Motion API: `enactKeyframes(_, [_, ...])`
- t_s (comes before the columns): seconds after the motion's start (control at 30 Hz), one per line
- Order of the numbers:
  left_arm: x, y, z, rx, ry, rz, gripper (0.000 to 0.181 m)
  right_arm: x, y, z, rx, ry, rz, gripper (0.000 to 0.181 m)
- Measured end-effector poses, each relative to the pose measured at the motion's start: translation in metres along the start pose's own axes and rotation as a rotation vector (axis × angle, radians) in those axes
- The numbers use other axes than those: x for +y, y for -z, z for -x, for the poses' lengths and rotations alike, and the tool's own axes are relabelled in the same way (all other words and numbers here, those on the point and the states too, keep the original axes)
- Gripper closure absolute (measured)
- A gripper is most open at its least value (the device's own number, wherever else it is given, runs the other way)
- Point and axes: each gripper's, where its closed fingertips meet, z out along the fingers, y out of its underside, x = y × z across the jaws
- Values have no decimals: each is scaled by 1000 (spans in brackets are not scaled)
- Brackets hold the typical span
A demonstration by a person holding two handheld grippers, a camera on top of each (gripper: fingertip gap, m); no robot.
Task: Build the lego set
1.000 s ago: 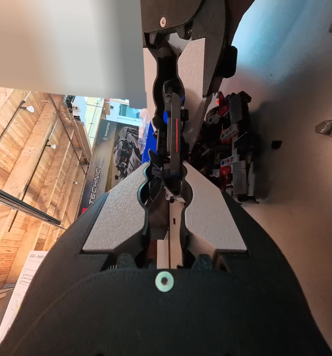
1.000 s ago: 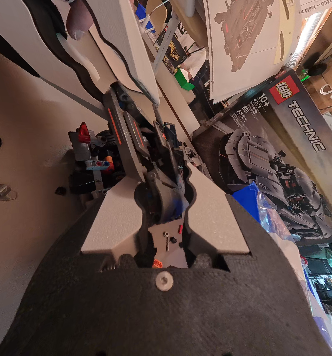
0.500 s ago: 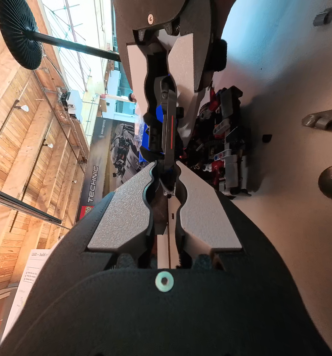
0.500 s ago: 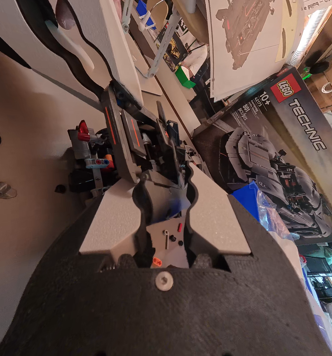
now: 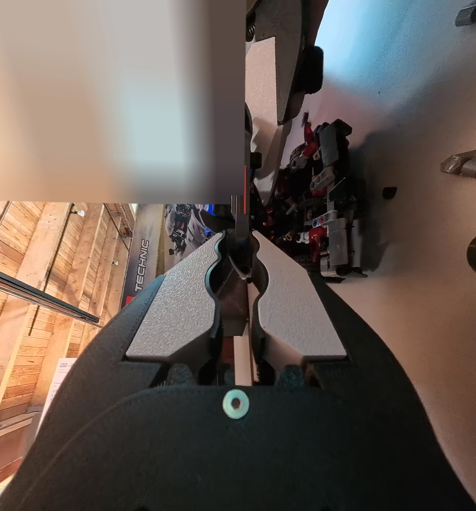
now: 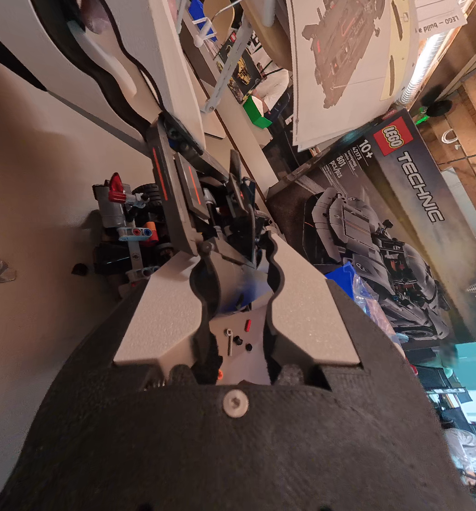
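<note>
Lego panel (image 5: 241, 235) pinched in left tongs (image 5: 238, 243), right tongs (image 6: 238, 243) gripping its other end, loose pins (image 6: 238, 338) only in right view

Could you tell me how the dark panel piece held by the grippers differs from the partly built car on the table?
The panel is flat, dark grey with orange-red stripes; the car is a blocky mix of grey, black, red and blue parts. The panel is held tilted above the table, with the left gripper and right gripper at opposite ends; the car rests on the table. Both are Lego assemblies.
</note>
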Motion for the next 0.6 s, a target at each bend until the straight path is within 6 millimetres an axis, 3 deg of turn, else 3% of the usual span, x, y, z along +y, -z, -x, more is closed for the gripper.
enactKeyframes(0.07, [-1,1,2,0,4,-2,170,-1,1,1,-3,10,-7,146])
enactKeyframes(0.23, [-2,2,4,-3,1,-4,170,-3,2,-4,24,10,-9,136])
enactKeyframes(0.33, [-1,1,6,-1,14,-3,169,-6,2,1,20,46,-21,143])
enactKeyframes(0.5, [-1,0,6,5,36,-10,170,-10,-3,7,10,67,-23,131])
enactKeyframes(0.6, [-2,-1,8,2,45,-13,170,-11,-3,3,18,59,-35,140])
